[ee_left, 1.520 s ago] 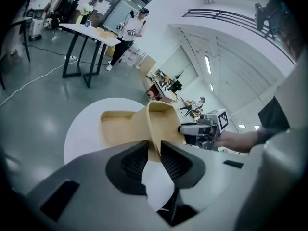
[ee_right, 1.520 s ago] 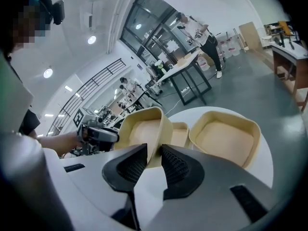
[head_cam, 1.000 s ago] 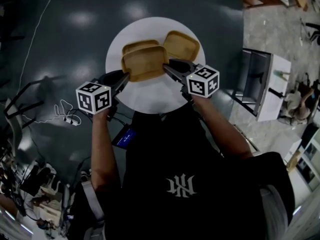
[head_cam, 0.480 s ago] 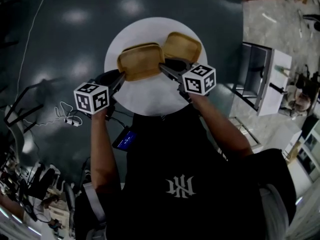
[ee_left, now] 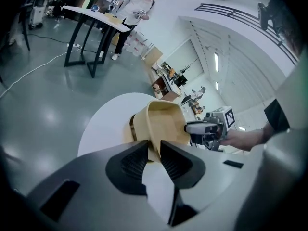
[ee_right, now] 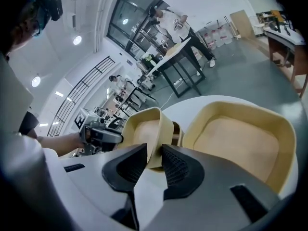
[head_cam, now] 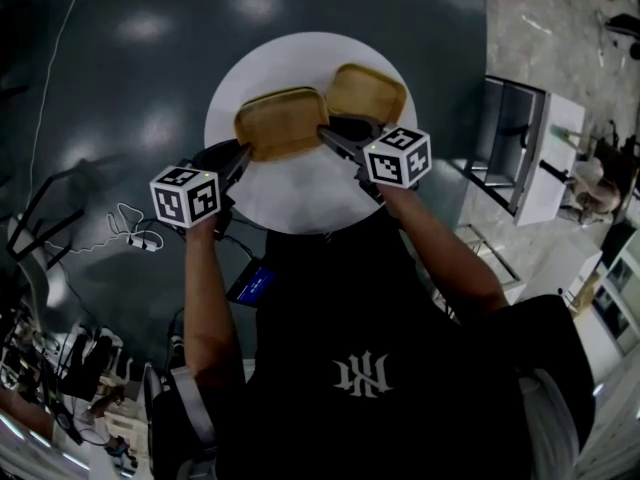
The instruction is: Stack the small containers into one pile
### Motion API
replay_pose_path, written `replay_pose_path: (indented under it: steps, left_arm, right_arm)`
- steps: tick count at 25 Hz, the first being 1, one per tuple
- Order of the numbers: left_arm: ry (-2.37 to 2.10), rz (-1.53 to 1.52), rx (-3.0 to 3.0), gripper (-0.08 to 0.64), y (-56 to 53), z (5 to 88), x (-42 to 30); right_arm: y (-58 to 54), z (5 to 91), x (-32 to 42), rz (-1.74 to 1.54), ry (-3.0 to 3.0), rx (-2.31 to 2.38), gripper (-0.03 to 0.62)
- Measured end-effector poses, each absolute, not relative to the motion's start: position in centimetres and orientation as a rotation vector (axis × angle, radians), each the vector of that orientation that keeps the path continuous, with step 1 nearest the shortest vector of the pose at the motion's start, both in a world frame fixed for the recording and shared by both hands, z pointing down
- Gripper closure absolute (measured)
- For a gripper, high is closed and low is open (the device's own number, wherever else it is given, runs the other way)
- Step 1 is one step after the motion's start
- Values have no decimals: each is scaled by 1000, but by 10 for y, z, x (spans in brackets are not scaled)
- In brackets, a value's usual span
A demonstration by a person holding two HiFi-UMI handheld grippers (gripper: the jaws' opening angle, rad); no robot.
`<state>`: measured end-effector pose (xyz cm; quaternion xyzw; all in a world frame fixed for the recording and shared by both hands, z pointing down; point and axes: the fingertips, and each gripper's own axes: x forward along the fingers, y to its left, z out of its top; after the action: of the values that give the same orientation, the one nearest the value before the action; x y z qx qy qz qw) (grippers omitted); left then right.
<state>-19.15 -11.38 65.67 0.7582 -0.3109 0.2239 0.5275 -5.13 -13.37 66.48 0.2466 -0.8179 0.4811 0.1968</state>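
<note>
I hold a tan shallow container between both grippers over the white round table. My left gripper is shut on its left rim, and my right gripper is shut on its right rim. The left gripper view shows the rim of the held container pinched in my left gripper, with the edge of a lower container just beneath it. In the right gripper view my right gripper clamps the held container. A separate container lies to its right on the table.
A white cabinet stands right of the table. Cables lie on the dark floor at left. A black-legged table and people stand far off in the hall.
Both grippers have lowered the held container and carried it away from me. It now covers the container beneath it, which showed behind it a second ago.
</note>
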Motion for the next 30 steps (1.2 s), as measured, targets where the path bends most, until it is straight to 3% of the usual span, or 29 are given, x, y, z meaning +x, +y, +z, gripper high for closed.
replay_pose_path:
  steps: [20, 30]
  left_arm:
    - [-765, 571, 1783, 474, -108, 675, -195]
    - [-799, 554, 1773, 451, -114, 678, -197]
  right_arm:
    - [-133, 671, -40, 1309, -2259, 714, 477]
    - [-119, 681, -32, 1442, -2209, 752, 449]
